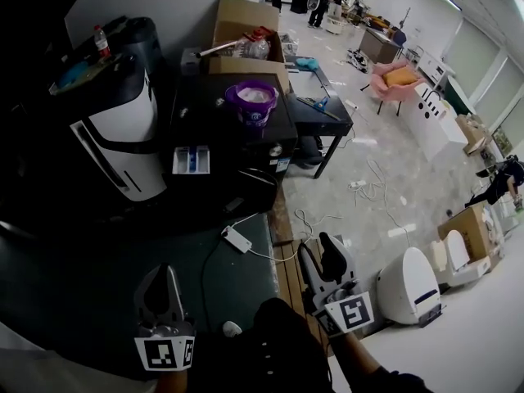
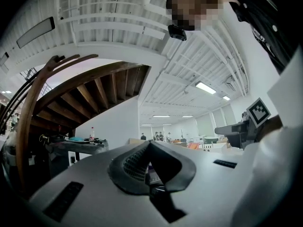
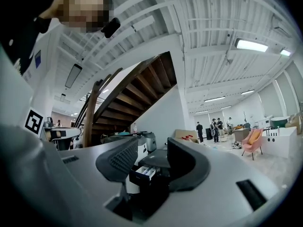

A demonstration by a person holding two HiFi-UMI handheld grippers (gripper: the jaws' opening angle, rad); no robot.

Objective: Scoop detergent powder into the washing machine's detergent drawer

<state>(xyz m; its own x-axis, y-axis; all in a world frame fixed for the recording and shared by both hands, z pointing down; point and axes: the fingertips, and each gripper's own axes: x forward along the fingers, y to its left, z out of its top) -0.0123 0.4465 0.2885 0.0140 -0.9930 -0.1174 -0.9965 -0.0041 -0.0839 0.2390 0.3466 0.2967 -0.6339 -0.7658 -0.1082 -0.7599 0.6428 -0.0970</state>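
Both grippers are low in the head view, close to the person's body and well short of the machine. The left gripper (image 1: 164,289) sits over the dark tabletop (image 1: 98,277), and in its own view (image 2: 150,145) the two pads meet at the tips with nothing pinched between them, so it's closed and empty. The right gripper (image 1: 319,257) is by the table's right edge. Its own view (image 3: 151,154) shows the fingers spread apart with nothing in them, and you can look straight through the gap at the detergent drawer (image 3: 143,172) in the distance. That drawer (image 1: 190,160) is pulled out of the front of the black washing machine (image 1: 225,133), white with a blue section inside. On top of the machine there's a purple tub (image 1: 254,109) with white detergent powder (image 1: 255,95) in it, up and a bit to the right of the drawer. I can't make out a scoop anywhere. Left of the machine stands a black-and-white appliance (image 1: 123,146) with a bottle (image 1: 101,42) on top. There's a cardboard box (image 1: 246,19) behind the tub, a white power adapter (image 1: 237,238) with its cable on the tabletop, and a pink chair (image 1: 397,80) out on the floor.
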